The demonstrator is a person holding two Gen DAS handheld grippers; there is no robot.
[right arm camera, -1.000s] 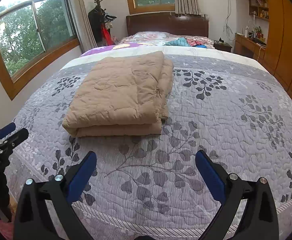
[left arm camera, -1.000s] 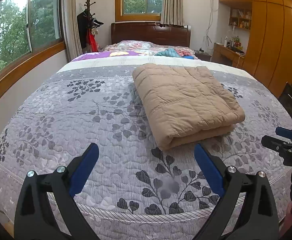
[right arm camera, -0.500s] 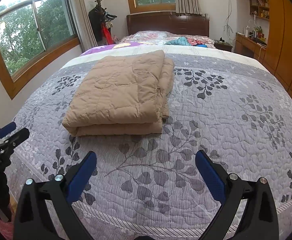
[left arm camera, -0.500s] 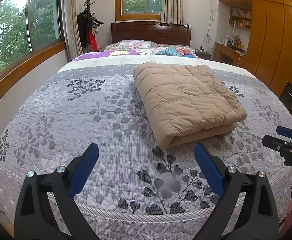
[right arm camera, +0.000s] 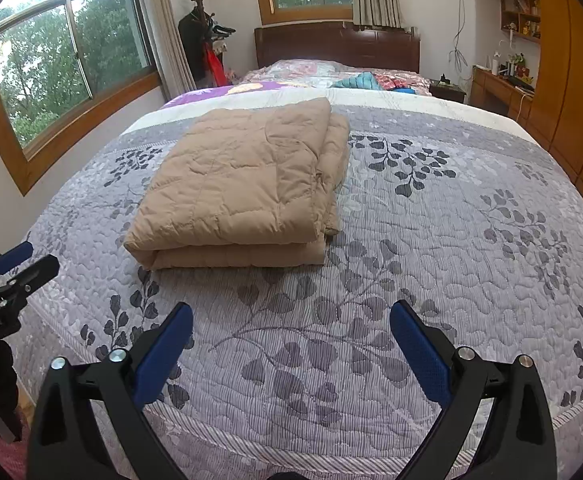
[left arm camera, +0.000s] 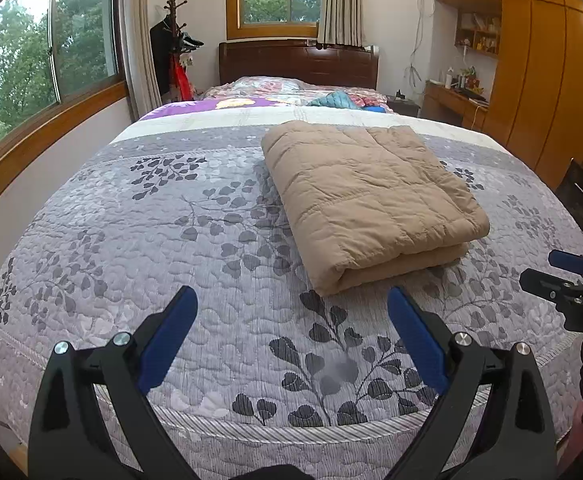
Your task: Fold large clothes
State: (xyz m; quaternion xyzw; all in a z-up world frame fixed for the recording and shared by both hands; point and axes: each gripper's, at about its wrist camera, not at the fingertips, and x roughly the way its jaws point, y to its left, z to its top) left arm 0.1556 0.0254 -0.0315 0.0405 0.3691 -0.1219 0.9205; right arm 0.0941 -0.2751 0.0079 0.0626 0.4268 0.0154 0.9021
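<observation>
A tan quilted garment (left arm camera: pixel 367 196) lies folded into a thick rectangle on the grey leaf-patterned bedspread (left arm camera: pixel 171 240); it also shows in the right wrist view (right arm camera: pixel 243 192). My left gripper (left arm camera: pixel 291 320) is open and empty, above the foot of the bed, short of the bundle's near edge. My right gripper (right arm camera: pixel 291 328) is open and empty, also at the foot of the bed, with the bundle ahead to its left. Each gripper shows at the edge of the other's view: the right one (left arm camera: pixel 571 284), the left one (right arm camera: pixel 7 276).
A dark wooden headboard (left arm camera: pixel 299 64) and colourful bedding (left arm camera: pixel 291 92) lie at the far end. Windows and a wall (left arm camera: pixel 43 64) run along the left. A coat stand (left arm camera: pixel 173 48) stands in the corner. Wooden wardrobes and a desk (left arm camera: pixel 531 80) line the right.
Both grippers have drawn back slightly and stay open. The folded garment has not moved.
</observation>
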